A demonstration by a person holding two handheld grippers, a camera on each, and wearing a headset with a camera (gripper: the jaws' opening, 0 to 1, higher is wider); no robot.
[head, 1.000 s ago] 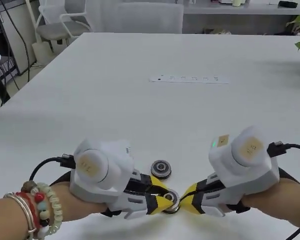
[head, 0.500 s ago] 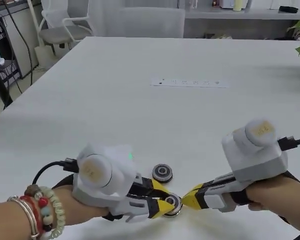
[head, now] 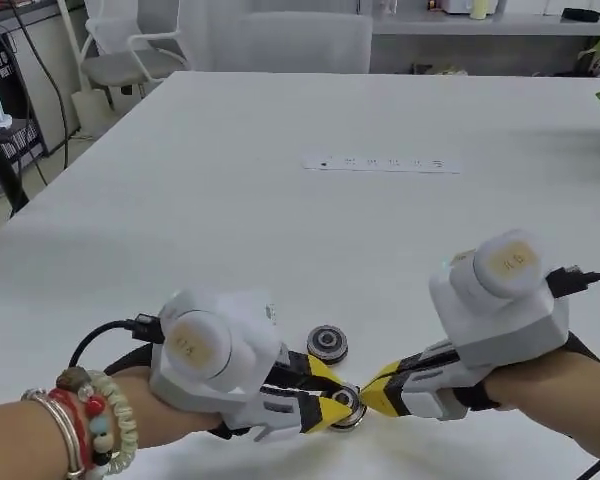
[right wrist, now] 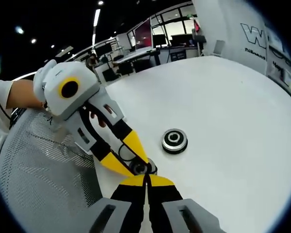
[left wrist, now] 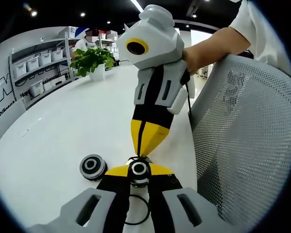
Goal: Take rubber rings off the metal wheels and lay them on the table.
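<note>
While my left gripper [head: 330,408] pinches one metal wheel [head: 345,403] low over the table [head: 280,220], one freed rubber ring [left wrist: 147,209] lies beneath. My right gripper [head: 368,397], jaws pressed together, meets its rim. The second wheel [head: 327,342] seemingly keeps its ring.

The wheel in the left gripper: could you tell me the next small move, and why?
Probably draw the right gripper away to peel the rubber ring: the left gripper clamps the wheel, and the right's shut tips sit at its rim.
</note>
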